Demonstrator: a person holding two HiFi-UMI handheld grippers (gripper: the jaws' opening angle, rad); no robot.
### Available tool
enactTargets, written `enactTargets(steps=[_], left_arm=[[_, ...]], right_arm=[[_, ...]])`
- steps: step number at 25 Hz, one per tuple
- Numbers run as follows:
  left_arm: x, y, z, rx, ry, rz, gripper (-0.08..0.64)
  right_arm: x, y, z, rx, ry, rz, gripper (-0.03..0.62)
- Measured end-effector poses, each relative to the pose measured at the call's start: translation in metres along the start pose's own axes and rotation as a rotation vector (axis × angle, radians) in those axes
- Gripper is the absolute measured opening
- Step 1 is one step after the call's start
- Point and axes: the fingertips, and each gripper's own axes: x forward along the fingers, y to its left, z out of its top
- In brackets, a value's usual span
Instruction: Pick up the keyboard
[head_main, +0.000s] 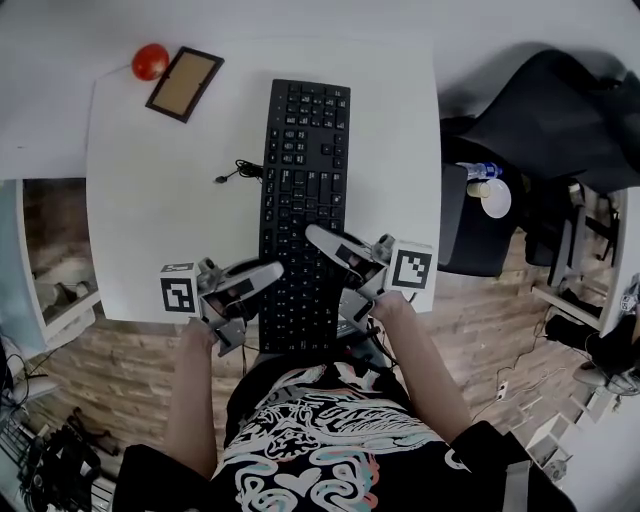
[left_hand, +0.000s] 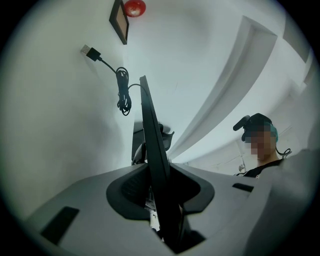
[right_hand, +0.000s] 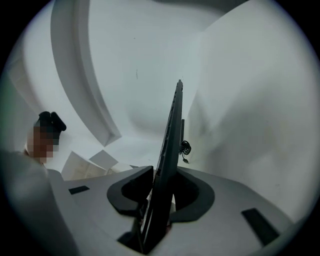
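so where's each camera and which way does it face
head view: on the person's head, facing steeply down at the keyboard and table; forearms, left hand-held gripper and right hand-held gripper show
left gripper view: on that hand-held gripper, facing along jaws clamped on the keyboard's edge; only jaws show
right gripper view: same, opposite edge
shared: head and left gripper views show the red ball

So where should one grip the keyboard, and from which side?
Grip the keyboard at its two long edges near the near end, coming from left and right. It is a long, thin slab, so fingers span only its thickness; the left gripper and right gripper sit there.
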Motion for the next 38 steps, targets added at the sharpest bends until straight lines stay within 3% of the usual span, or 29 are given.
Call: enactTargets(steps=[8, 17, 26, 32, 38], left_arm=[[0.002, -0.011, 0.006, 0.033, -0.014, -0.045, 0.103], [-0.004, 0.011, -0.001, 0.104, -0.039, -0.057, 0.110], [-0.009, 0.033, -0.003, 0.238, -0.043, -0.022, 0.120], [-0.006, 0.094, 0.006, 0.265, -0.033, -0.034, 0.126], [-0.009, 0.108, 0.012, 0.298, -0.040, -0.064, 0.127]], right_arm=[[0.003, 0.018, 0.006, -0.063, -0.002, 0.002, 0.127], [-0.003, 0.000, -0.006, -0.179, -0.007, -0.007, 0.127], [-0.004, -0.015, -0.011, -0.266, -0.039, -0.002, 0.127], [-0.004, -0.071, -0.004, -0.308, -0.063, -0.037, 0.127], [0.000, -0.081, -0.003, -0.366, -0.071, -0.011, 0.127]])
